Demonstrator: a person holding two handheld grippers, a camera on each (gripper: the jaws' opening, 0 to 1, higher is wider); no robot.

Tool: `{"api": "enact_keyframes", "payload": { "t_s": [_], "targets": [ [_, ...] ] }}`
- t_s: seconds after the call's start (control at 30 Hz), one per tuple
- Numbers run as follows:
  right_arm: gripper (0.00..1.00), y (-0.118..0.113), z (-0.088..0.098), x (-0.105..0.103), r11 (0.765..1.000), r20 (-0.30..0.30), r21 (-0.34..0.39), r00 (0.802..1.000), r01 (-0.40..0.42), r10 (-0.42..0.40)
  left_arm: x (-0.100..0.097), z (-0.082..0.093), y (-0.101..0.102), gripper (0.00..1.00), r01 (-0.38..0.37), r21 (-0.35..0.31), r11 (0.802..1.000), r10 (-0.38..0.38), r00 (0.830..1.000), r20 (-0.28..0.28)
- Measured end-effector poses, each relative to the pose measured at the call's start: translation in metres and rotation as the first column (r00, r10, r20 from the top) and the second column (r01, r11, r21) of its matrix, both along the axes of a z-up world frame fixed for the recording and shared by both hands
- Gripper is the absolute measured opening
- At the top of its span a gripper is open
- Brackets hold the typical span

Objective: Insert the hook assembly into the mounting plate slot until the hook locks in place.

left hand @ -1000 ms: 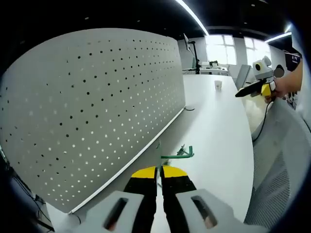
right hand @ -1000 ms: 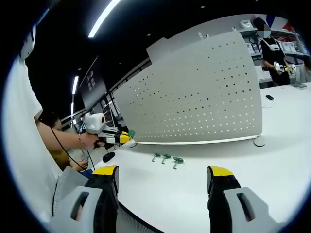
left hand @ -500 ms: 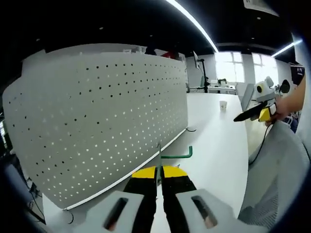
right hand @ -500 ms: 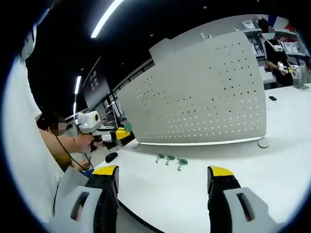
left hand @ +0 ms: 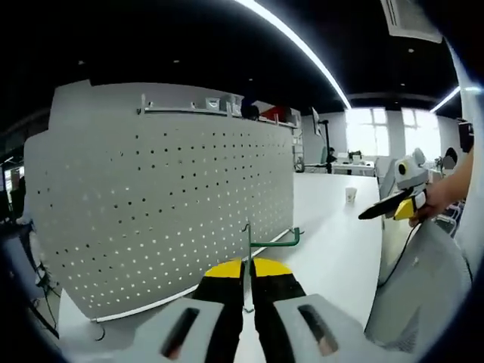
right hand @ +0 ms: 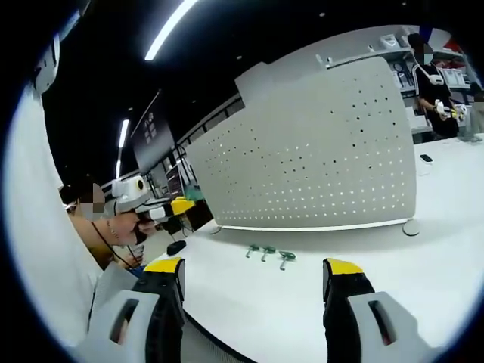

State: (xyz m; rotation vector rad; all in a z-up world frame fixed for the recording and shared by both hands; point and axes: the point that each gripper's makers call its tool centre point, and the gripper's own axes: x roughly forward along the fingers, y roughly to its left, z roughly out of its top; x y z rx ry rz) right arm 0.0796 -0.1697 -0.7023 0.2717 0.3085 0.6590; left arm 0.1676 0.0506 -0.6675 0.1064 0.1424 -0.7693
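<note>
Left gripper, yellow-tipped black jaws pressed together, raised and held out by a hand on a bare forearm. Right gripper has its jaws spread wide apart, gripped by the other hand at the side.

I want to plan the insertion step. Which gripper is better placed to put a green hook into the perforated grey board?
Left. The left gripper is shut on a green metal hook, facing the perforated grey board. The right gripper is open and empty, with three spare green hooks lying on the white table.
</note>
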Motion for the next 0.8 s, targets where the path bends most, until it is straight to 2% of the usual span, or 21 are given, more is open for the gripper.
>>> {"api": "enact_keyframes", "payload": {
  "t_s": [0.3, 0.37, 0.43, 0.6, 0.67, 0.8],
  "targets": [
    [0.71, 0.007, -0.003, -0.002, 1.000, -0.006, -0.014, 1.000, -0.022, 0.022, -0.001, -0.003, 0.000, 0.02, -0.010, -0.017, 1.000, 0.010, 1.000, -0.013],
    [0.72, 0.008, 0.000, -0.002, 1.000, 0.003, -0.009, 1.000, -0.027, 0.028, 0.000, -0.002, -0.002, 0.02, -0.012, -0.038, 0.999, 0.012, 1.000, -0.019],
    [0.72, 0.010, 0.005, -0.001, 1.000, 0.016, 0.002, 0.999, -0.030, 0.030, 0.001, -0.001, -0.004, 0.02, -0.006, -0.019, 1.000, 0.006, 1.000, -0.006],
    [0.70, 0.020, 0.038, -0.003, 0.995, 0.164, 0.078, 0.985, -0.069, 0.056, 0.003, 0.002, -0.006, 0.02, -0.008, -0.031, 0.999, 0.008, 1.000, 0.000],
    [0.70, 0.022, 0.048, -0.003, 0.990, 0.191, 0.117, 0.980, -0.077, 0.053, 0.004, 0.003, -0.006, 0.02, -0.009, -0.037, 0.999, 0.010, 1.000, 0.004],
    [0.68, 0.025, 0.046, 0.000, 0.991, 0.184, 0.104, 0.981, -0.083, 0.063, 0.003, 0.003, -0.006, 0.02, -0.011, -0.034, 0.999, 0.011, 1.000, 0.003]
  ]
}}
